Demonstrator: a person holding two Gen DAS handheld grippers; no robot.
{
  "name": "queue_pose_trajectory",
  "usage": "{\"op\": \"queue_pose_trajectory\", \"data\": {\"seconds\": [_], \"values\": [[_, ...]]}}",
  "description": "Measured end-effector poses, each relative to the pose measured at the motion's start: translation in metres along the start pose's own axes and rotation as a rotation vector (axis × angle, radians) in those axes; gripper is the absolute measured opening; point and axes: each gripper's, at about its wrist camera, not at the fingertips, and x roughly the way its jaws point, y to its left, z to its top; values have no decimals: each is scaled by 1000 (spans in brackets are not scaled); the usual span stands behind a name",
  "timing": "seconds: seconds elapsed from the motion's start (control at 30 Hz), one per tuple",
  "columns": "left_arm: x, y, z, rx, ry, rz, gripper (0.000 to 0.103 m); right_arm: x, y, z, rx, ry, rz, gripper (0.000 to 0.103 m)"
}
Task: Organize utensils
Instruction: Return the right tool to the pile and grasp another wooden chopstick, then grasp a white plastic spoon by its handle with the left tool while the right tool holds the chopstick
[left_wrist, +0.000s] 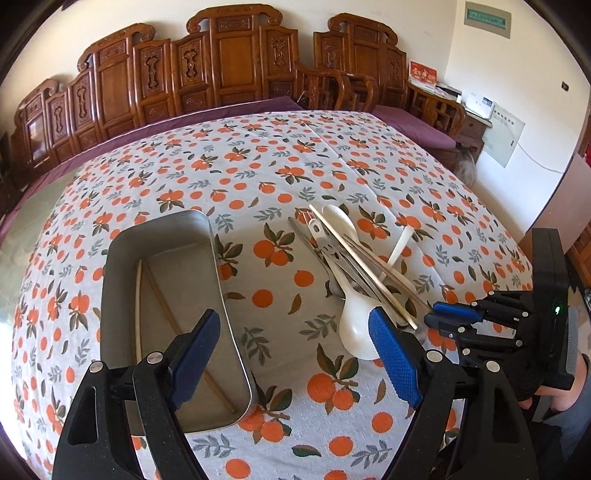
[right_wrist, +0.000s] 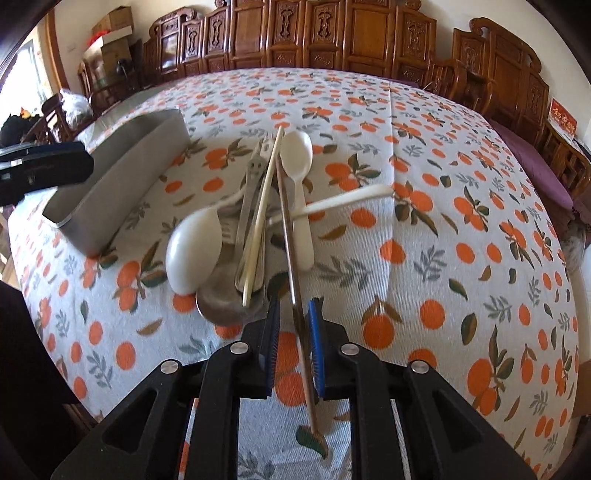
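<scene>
Left gripper (left_wrist: 295, 347) jaws wide, empty, above the tin's (left_wrist: 122, 258) near right edge; its arms hide the tin's near corner. Right gripper (right_wrist: 291, 332) jaws narrow around a brown chopstick (right_wrist: 286, 221); contact unclear. Utensil pile (right_wrist: 251, 229) overlaps right of the tin, lower pieces obscured.

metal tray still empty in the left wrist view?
No. Two chopsticks already lie on the floor of the metal tray, one pale and one light brown.
</scene>
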Motion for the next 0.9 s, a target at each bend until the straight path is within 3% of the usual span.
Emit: {"op": "queue_pose_trajectory", "data": {"seconds": [0.1,0.13,0.17,0.4,0.9], "values": [[1,-1,-1,4,0,3,79,-1,1,-1,-12,-5,1,17],[1,-1,-1,3,0,3,79,-1,1,-1,-14,-6,2,8],[2,-1,-1,2,1,2,79,-2,1,-1,-19,-10,2,7],[5,-3,-4,13,8,2,79,-20,-7,7,3,-114,16,6],[23,-22,5,19,48,-35,75,-17,-42,22,137,-172,39,6]]}}
